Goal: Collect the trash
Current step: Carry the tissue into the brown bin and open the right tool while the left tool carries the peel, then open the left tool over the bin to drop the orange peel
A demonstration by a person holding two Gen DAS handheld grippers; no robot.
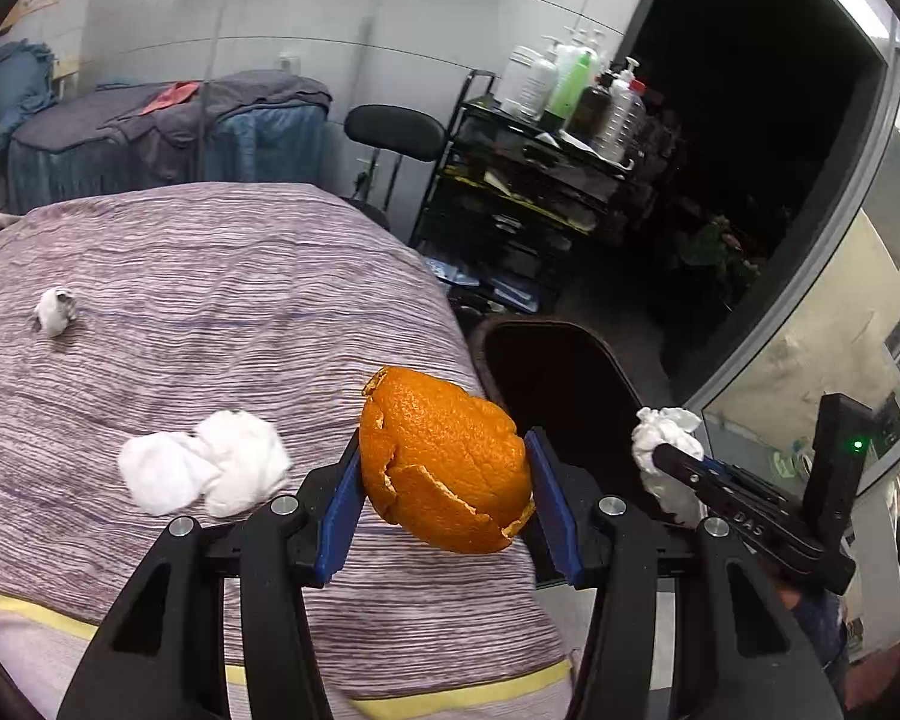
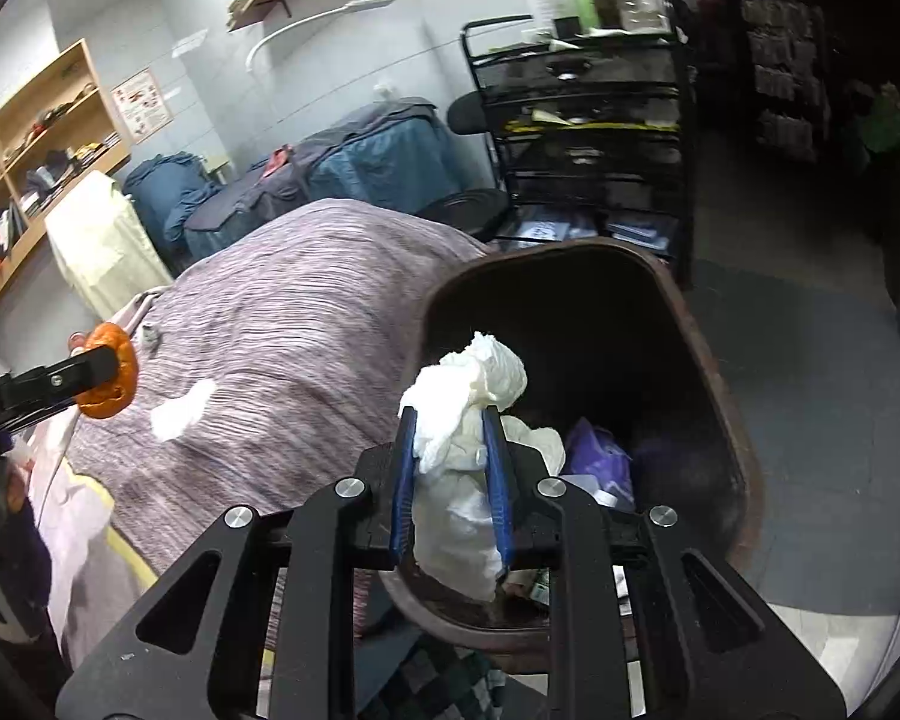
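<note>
My left gripper (image 1: 444,468) is shut on an orange peel (image 1: 444,462) and holds it above the right edge of the striped bed (image 1: 210,276). My right gripper (image 2: 448,414) is shut on a crumpled white tissue (image 2: 462,420) and holds it over the open dark brown trash bin (image 2: 732,420), which has trash inside. The right gripper with its tissue (image 1: 666,438) also shows in the left wrist view, beside the bin (image 1: 546,360). Two white tissue wads (image 1: 204,468) and a small grey-white wad (image 1: 57,309) lie on the bed.
A black wire cart (image 1: 528,180) with several bottles stands beyond the bin. A black stool (image 1: 393,132) and a second covered bed (image 1: 162,132) stand at the back. Wooden shelves (image 2: 36,144) hang on the left wall. A glass partition (image 1: 840,240) is on the right.
</note>
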